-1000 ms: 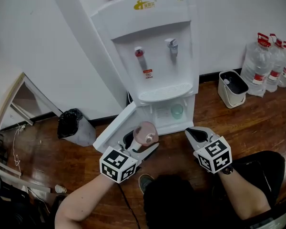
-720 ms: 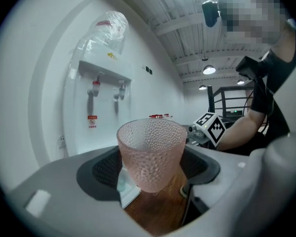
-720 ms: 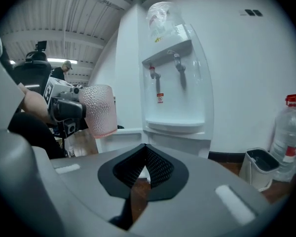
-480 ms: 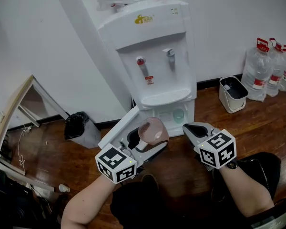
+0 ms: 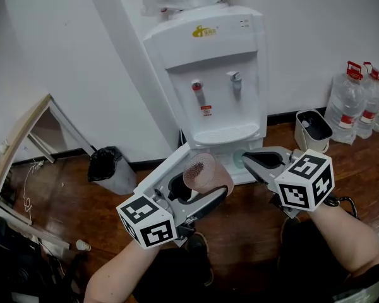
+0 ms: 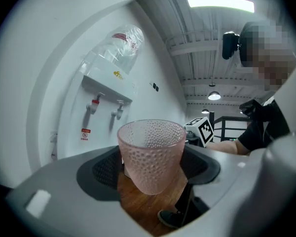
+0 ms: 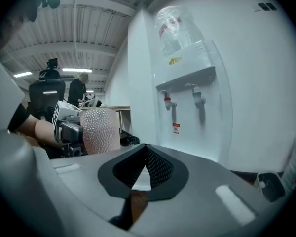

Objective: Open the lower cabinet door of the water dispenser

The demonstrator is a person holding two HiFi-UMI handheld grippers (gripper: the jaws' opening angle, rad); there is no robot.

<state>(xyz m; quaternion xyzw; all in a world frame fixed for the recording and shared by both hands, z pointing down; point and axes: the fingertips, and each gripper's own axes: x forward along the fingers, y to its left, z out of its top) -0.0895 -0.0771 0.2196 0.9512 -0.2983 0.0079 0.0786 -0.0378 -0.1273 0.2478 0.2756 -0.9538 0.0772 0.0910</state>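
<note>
The lower cabinet door (image 5: 161, 175) of the water dispenser (image 5: 221, 74) is found already swung out; a pink cup (image 5: 206, 171) is clamped upright in the left gripper (image 5: 201, 189), likely for filling, the right gripper (image 5: 248, 160) closed and empty.

Left gripper (image 5: 199, 191) at near left, pointing far-right, jaws clamped on upright pink cup (image 5: 206, 171). Right gripper (image 5: 256, 161) at right, level with it, pointing left, jaws together, nothing between. Left forearm (image 5: 114, 271) and right forearm (image 5: 348, 245) bare, reaching from near edge.
</note>
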